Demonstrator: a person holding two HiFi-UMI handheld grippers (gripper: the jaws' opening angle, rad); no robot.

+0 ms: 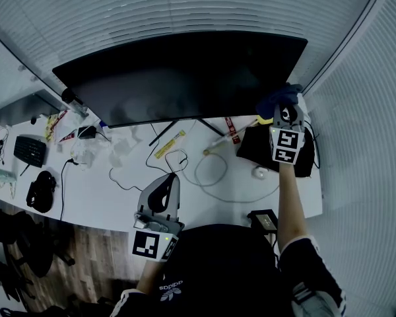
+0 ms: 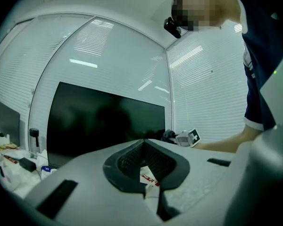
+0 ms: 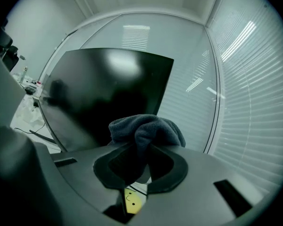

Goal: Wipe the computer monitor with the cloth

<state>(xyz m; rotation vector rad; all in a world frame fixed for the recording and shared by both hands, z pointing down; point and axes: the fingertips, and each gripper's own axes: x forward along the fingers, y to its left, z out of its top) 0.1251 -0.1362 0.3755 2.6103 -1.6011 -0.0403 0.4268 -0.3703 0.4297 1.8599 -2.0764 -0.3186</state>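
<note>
The cloth [image 3: 146, 128], dark and bunched, sits pinched between the fingers of the right gripper [image 3: 140, 160], with its loose bulk standing up above them. It is held at the monitor's [image 1: 185, 78] right edge, low on the screen. Whether it touches the glass cannot be told. From the right gripper view the whole dark screen stretches away to the left of the cloth, bare and unblocked.

To the right of the monitor's right edge there is little room: the window blinds [image 1: 356, 111] close in, and more blinds run just behind the monitor along its top edge. Below the right end of the monitor a black box [image 1: 264, 152] lies on the white bench [image 1: 105, 197], directly under the right gripper. A small white round object [image 1: 259, 172] lies just in front of it.

In front of the monitor's stand legs [image 1: 178, 127] lie a red-and-white strip [image 1: 232, 129], a yellow strip [image 1: 169, 144] and loops of cable [image 1: 211, 177]. Left of the monitor the bench is crowded with small packets, a black keyboard [image 1: 30, 150] and a black rounded thing [image 1: 41, 191]. A second screen [image 1: 20, 107] stands beyond them.

The left gripper [image 1: 166, 182] hangs well in front of the monitor's middle, near the bench's front edge. Its fingers are closed together with nothing between them.
</note>
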